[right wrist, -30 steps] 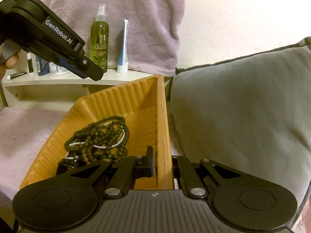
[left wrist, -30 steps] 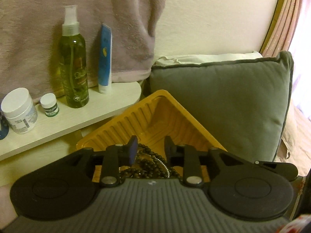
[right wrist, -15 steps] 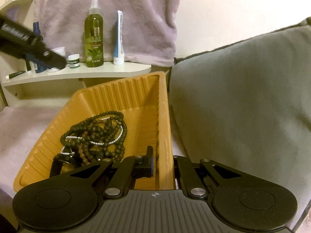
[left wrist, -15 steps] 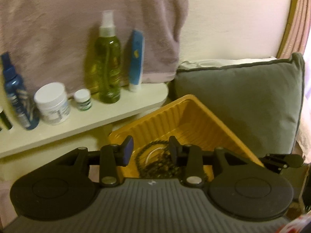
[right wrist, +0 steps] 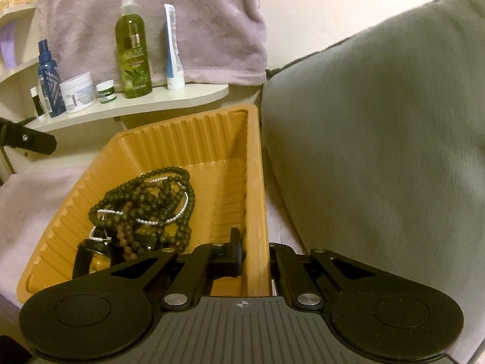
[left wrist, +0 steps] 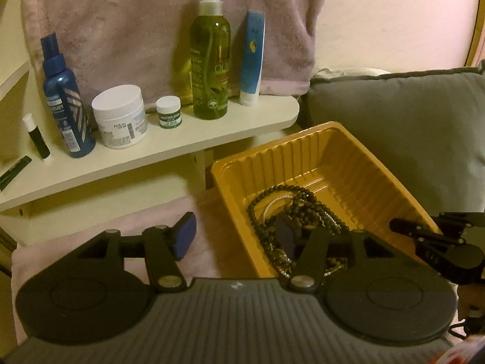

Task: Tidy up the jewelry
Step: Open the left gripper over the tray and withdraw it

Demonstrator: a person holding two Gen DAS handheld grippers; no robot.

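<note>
A yellow ribbed plastic tray (left wrist: 372, 163) (right wrist: 188, 133) lies on a pink cloth beside a grey cushion. In it lies a tangle of dark bead necklaces with a silver chain (left wrist: 291, 209) (right wrist: 148, 200) and a dark watch-like piece (right wrist: 91, 257). My left gripper (left wrist: 236, 236) is open and empty, hovering over the tray's left rim; one finger is outside the tray, the other over the beads. My right gripper (right wrist: 254, 257) is shut on the tray's right wall, one finger inside and one outside. It also shows at the right of the left wrist view (left wrist: 436, 242).
A white shelf (left wrist: 151, 148) behind the tray carries a green spray bottle (left wrist: 210, 60), a blue tube (left wrist: 253, 57), a blue bottle (left wrist: 62, 100), two white jars and a small stick. A pink towel hangs behind. The grey cushion (right wrist: 379, 139) presses against the tray's right side.
My left gripper has opened wider, pulled back and swung left, so more of the shelf and the tray's left rim show. My right gripper keeps its hold on the tray wall.
</note>
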